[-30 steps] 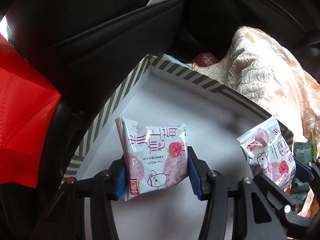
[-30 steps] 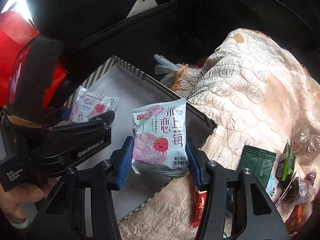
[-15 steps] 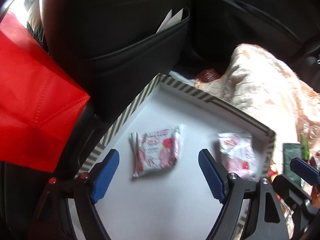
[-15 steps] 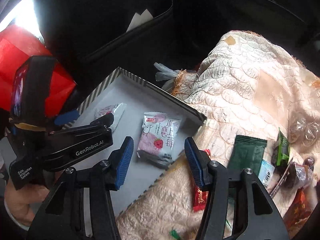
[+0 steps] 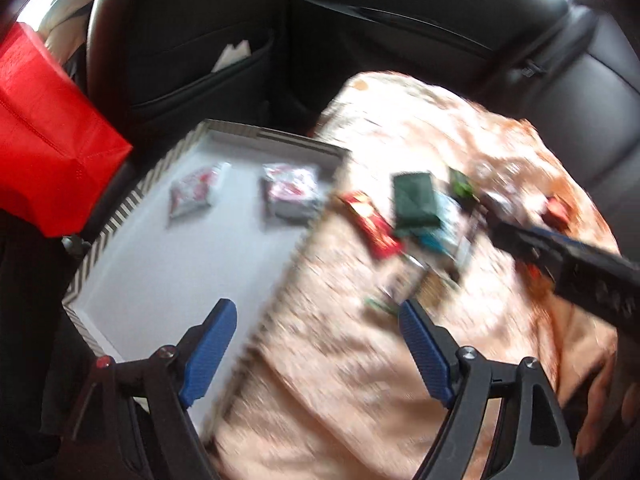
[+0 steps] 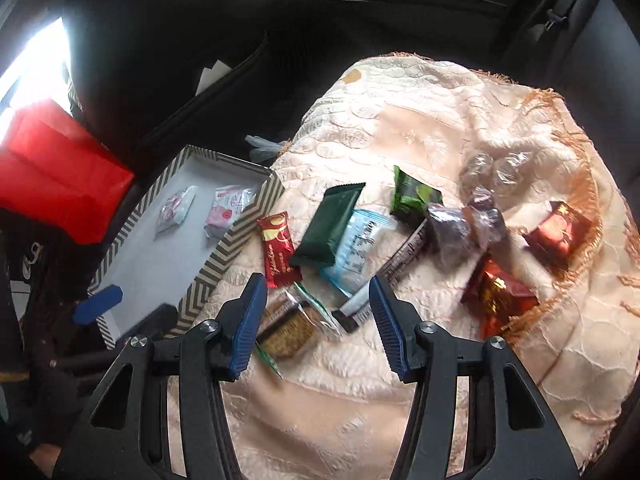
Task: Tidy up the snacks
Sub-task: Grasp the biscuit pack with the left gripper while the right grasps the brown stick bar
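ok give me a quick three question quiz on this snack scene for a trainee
1. True or false: the right hand-held gripper is shut on a packet.
2. How many pink strawberry packets lie inside the striped tray?
A. none
B. two
C. four
3. Fill in: the dark green packet lies partly on top of the ____ packet on the blanket.

Key
1. False. Both it and the left hand-held gripper are open and hold nothing.
2. B. One packet lies to the left, the other nearer the tray's right wall.
3. Light blue.
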Action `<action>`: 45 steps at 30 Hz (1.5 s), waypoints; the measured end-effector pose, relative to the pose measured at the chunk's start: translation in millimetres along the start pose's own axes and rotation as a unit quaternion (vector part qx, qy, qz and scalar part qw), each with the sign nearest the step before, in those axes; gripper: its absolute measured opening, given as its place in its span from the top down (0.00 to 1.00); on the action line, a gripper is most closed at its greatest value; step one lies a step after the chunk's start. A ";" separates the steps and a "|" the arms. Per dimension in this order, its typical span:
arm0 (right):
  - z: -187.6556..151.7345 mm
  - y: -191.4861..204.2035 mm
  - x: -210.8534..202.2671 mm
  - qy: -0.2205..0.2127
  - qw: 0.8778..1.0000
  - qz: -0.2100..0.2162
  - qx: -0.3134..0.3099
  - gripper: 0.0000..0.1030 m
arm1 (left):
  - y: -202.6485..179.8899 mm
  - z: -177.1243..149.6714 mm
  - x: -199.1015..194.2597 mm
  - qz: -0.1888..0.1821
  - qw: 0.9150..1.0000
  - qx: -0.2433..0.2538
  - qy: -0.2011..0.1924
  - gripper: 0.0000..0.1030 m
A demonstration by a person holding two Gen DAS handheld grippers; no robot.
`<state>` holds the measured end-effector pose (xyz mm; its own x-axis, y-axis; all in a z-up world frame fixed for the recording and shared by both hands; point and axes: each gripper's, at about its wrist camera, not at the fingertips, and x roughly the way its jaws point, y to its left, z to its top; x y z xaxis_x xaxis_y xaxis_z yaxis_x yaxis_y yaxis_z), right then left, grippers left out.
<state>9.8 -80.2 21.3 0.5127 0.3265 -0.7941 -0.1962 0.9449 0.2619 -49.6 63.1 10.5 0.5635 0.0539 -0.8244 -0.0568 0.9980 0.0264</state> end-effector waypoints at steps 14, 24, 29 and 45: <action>-28.3 -33.3 -33.6 -0.021 0.999 -0.009 0.023 0.48 | -41.0 -62.5 -44.8 -0.039 0.998 0.043 0.000 0.17; -27.4 -38.5 -29.8 -0.019 0.999 -0.011 0.027 0.48 | -38.1 -59.5 -35.2 -0.061 0.996 0.052 0.025 0.17; -27.3 -38.3 -22.3 -0.009 0.999 -0.018 0.025 0.48 | -22.3 -27.6 -16.9 -0.032 0.999 0.027 0.017 0.17; -22.9 -49.1 -9.5 0.008 0.999 -0.023 0.041 0.48 | -52.8 18.8 52.2 -0.090 0.986 0.129 0.061 0.17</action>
<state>-4.6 -130.1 3.4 0.5054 0.2828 -0.8152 -0.1036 0.9578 0.2681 -1.6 13.9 -23.4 0.4415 -0.1124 -0.8902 0.2545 0.9671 0.0042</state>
